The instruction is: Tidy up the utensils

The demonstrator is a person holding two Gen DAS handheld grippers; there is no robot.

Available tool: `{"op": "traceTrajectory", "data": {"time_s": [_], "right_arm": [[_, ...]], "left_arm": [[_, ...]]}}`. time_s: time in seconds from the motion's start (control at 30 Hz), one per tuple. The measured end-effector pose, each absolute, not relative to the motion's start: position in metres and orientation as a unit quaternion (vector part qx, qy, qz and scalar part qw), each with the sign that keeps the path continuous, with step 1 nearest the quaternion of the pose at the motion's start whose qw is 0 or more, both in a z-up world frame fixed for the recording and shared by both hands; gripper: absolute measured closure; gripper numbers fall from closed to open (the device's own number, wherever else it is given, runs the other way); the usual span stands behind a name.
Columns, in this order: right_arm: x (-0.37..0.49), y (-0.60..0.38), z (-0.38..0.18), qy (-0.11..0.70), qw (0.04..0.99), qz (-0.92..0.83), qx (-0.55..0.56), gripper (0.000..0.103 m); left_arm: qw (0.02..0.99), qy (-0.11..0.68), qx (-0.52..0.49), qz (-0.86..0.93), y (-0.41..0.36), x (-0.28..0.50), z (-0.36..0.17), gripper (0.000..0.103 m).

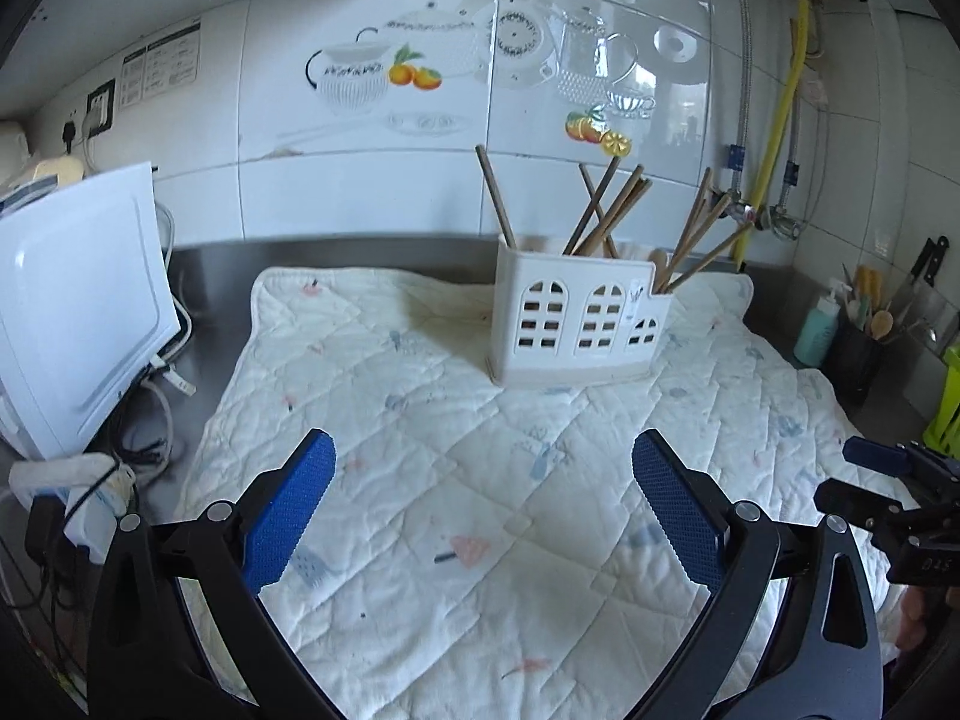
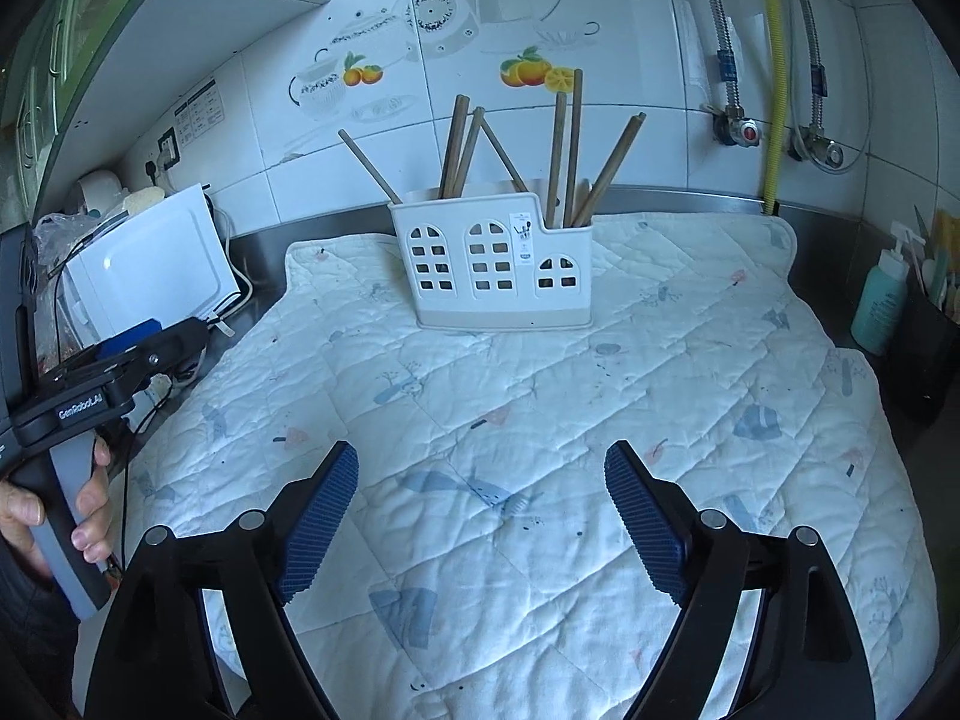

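Note:
A white utensil holder (image 1: 579,324) (image 2: 498,264) with window-shaped cutouts stands at the back of a quilted white cloth (image 1: 456,480) (image 2: 540,420). Several brown wooden chopsticks (image 1: 606,210) (image 2: 567,144) stick out of its compartments, leaning at different angles. My left gripper (image 1: 483,450) is open wide over the near part of the cloth, with nothing between its blue pads. My right gripper (image 2: 480,462) is open too, empty, well short of the holder. The left gripper (image 2: 135,348) also shows in the right wrist view, held by a hand (image 2: 84,504).
A white appliance (image 1: 78,300) (image 2: 150,264) with cables stands at the left on the steel counter. A teal bottle (image 1: 816,324) (image 2: 879,300) and a dark pot of utensils (image 1: 858,354) sit at the right. Pipes and a yellow hose (image 2: 774,60) run down the tiled wall.

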State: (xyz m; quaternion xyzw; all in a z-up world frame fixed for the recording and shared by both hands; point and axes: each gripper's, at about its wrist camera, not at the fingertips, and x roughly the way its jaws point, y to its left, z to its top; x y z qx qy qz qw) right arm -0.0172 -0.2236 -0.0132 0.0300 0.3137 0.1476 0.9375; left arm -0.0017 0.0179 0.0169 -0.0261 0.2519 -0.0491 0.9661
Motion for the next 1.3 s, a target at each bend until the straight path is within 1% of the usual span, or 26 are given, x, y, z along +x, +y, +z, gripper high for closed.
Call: {"op": "traceTrajectory", "data": {"time_s": [0.3,0.47,1.3], "right_arm": [[-0.018,-0.223,-0.017,0.319,0.938,0.134,0.026,0.019],[-0.019,-0.219,-0.017,0.32,0.938,0.13,0.016,0.017],[-0.012,-0.213,-0.023,0.331,0.935,0.126,0.009,0.015]], "left_arm": [[0.96,0.272,-0.025,-0.054,0.018,-0.012,0.004,0.005],[0.956,0.285,-0.014,-0.063,0.011,-0.014,-0.006,0.005],[0.95,0.305,-0.008,-0.065,0.001,-0.017,-0.022,0.005]]}}
